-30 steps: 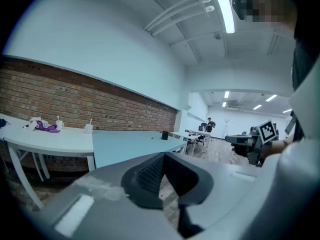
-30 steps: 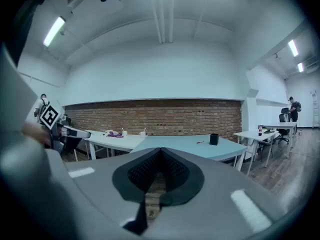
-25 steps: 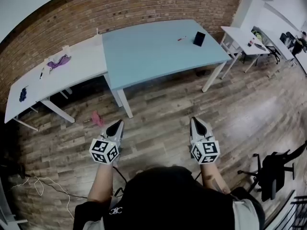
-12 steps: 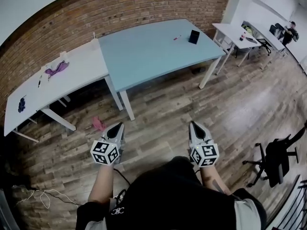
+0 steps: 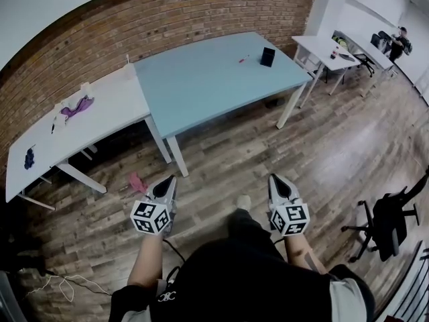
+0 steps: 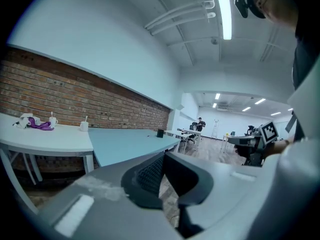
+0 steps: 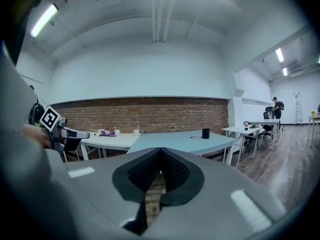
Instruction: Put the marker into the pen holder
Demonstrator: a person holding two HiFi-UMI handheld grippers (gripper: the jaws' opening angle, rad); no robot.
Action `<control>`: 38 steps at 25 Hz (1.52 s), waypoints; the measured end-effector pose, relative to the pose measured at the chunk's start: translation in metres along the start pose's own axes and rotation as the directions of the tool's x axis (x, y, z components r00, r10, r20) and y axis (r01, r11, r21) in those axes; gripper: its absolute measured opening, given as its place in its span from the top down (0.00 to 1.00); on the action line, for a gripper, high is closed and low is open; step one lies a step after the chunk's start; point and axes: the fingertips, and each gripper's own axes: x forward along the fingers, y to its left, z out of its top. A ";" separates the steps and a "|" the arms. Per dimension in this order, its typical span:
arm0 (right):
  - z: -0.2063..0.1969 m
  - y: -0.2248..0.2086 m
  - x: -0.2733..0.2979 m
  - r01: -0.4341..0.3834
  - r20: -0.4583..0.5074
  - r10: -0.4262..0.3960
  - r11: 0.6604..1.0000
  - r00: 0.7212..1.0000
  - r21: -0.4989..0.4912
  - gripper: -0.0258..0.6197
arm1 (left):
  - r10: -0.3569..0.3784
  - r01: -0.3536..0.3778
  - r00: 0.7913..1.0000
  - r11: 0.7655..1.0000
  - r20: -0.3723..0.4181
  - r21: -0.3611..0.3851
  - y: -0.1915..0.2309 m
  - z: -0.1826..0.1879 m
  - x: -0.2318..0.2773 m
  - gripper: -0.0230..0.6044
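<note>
Wood plank floor point(image 5: 322, 146), brick wall point(image 5: 167, 19) along the far side. Light blue table point(image 5: 201, 86) stands against the wall, and a white table point(image 5: 100, 113) butts its left edge. The person stands on the floor, well back from the blue table's near edge.

Both forearms reach forward from the torso, roughly parallel. Each holds its gripper close to level, tipped slightly down and aimed toward the blue table, with the marker cube facing up.

Left gripper point(image 5: 167, 180): jaws closed tip to tip, nothing between them. Its own view shows the same point(image 6: 162, 156).
Right gripper point(image 5: 276, 178): jaws together, also empty, as its own view shows point(image 7: 160, 151).

Black office chair point(image 5: 385, 227) is on the floor to the right. Purple cloth point(image 5: 74, 104) lies on the white tabletop near its far edge. Pink item point(image 5: 137, 182) lies on the floor by the white table's legs.

Black pen holder point(image 5: 267, 56) stands upright on the blue tabletop toward the far right corner. Red marker point(image 5: 242, 60) lies flat on the same tabletop, near the holder's left side and not touching it. Both are well apart from the 2 grippers.
</note>
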 end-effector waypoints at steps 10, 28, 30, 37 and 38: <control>0.001 -0.056 0.071 0.028 0.010 -0.029 0.998 1.000 0.048 0.95 | -0.023 0.025 0.999 0.999 -0.045 0.028 0.021 0.015 0.085 0.96; 0.028 -0.237 0.225 0.007 -0.004 -0.006 0.995 1.000 0.104 0.95 | -0.020 0.030 0.990 0.997 -0.136 0.069 0.027 0.072 0.322 0.96; 0.038 -0.251 0.241 -0.017 -0.002 0.017 0.996 1.000 0.091 0.95 | -0.005 0.016 0.990 0.997 -0.142 0.072 0.030 0.079 0.343 0.96; 0.048 -0.282 0.271 -0.058 -0.022 0.060 0.996 0.998 0.069 0.95 | -0.009 0.021 0.987 0.997 -0.162 0.074 0.026 0.086 0.394 0.96; 0.048 -0.285 0.274 -0.058 -0.025 0.059 0.996 0.998 0.068 0.95 | -0.011 0.022 0.986 0.998 -0.166 0.064 0.027 0.085 0.402 0.96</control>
